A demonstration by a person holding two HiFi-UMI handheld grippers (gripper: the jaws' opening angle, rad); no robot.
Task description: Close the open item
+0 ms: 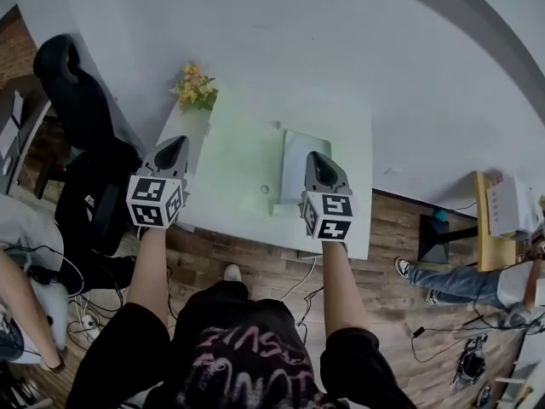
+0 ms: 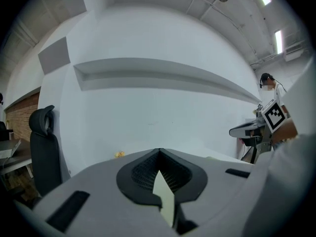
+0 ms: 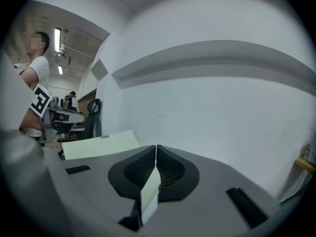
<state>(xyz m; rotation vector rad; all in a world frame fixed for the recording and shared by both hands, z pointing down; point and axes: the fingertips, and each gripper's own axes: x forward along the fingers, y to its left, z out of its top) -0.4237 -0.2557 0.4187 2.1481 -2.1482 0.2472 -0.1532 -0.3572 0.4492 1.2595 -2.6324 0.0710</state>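
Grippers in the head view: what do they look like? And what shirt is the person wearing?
The left gripper and the right gripper are grey pointed shells with black ribbed jaws. Each carries a white cube printed with black square markers. The person wears a black short-sleeved top with pinkish lettering. No cables show on the grippers.

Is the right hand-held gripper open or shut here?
Shut. In the right gripper view, the right hand-held gripper shows its jaw tips touching, with nothing held between them.
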